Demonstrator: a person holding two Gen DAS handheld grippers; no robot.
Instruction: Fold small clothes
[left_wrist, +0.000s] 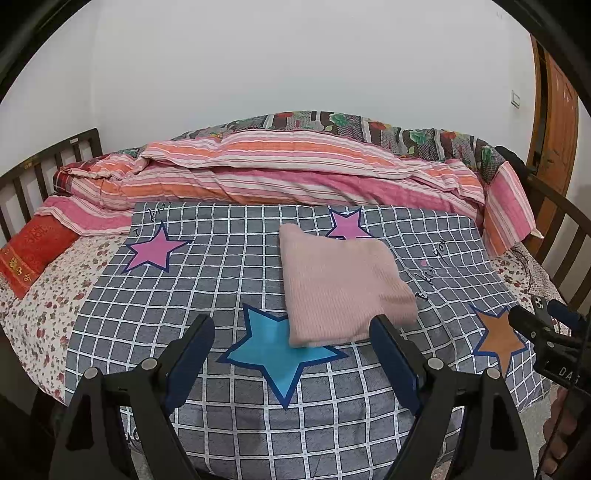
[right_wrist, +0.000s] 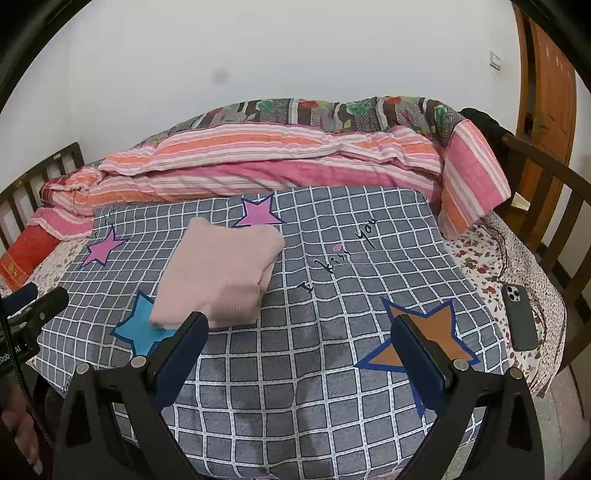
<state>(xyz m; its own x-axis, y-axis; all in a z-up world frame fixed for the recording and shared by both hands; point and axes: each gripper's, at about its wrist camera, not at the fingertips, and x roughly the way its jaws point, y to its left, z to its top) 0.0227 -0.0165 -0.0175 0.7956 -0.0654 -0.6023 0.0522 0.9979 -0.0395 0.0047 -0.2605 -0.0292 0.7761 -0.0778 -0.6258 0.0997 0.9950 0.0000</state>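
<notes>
A pink knitted garment lies folded into a neat rectangle on the grey checked cloth with stars. It also shows in the right wrist view, partly over a blue star. My left gripper is open and empty, hovering just short of the garment's near edge. My right gripper is open and empty, to the right of the garment over the grey cloth. Neither gripper touches the garment.
A rolled striped pink and orange quilt lies along the back of the bed. A dark phone lies on the floral sheet at the right. Wooden bed rails stand left and right. A red pillow sits at the left.
</notes>
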